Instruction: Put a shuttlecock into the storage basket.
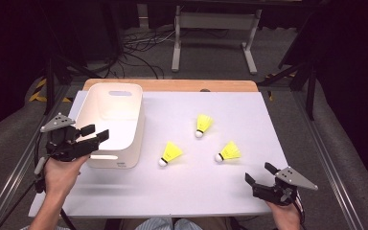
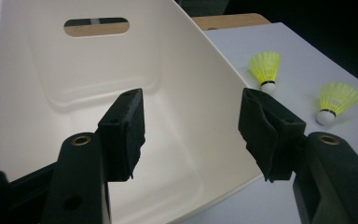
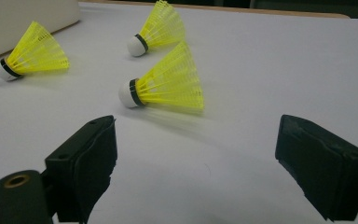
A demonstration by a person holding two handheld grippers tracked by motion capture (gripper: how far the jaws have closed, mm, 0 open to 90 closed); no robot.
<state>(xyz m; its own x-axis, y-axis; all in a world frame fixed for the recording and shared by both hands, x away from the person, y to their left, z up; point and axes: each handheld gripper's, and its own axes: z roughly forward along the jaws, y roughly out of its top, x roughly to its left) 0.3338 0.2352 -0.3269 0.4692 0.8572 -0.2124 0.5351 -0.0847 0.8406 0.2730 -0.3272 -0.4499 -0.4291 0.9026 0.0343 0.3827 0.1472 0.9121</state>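
Shuttlecocks, three of them in yellow with white cork heads, are lying on the white worktop (image 1: 249,110), none in the bin. One shuttlecock (image 1: 171,153) is resting just beside the bin's right wall, a second (image 1: 203,124) is lying farther back, and a third (image 1: 228,152) is sitting nearest the right gripper (image 1: 258,173). White plastic bin (image 1: 116,112), with a slot handle cut in its far wall, is standing at the worktop's left side, and its inside is showing nothing but bare plastic. Left gripper (image 1: 95,132) is hovering over the bin's near left corner, its jaws released and grasping nothing. Right gripper is waiting at the near right edge, jaws spread wide and empty, pointing at the third shuttlecock. Beyond the worktop a grey floor is carrying cables and a white frame's legs.
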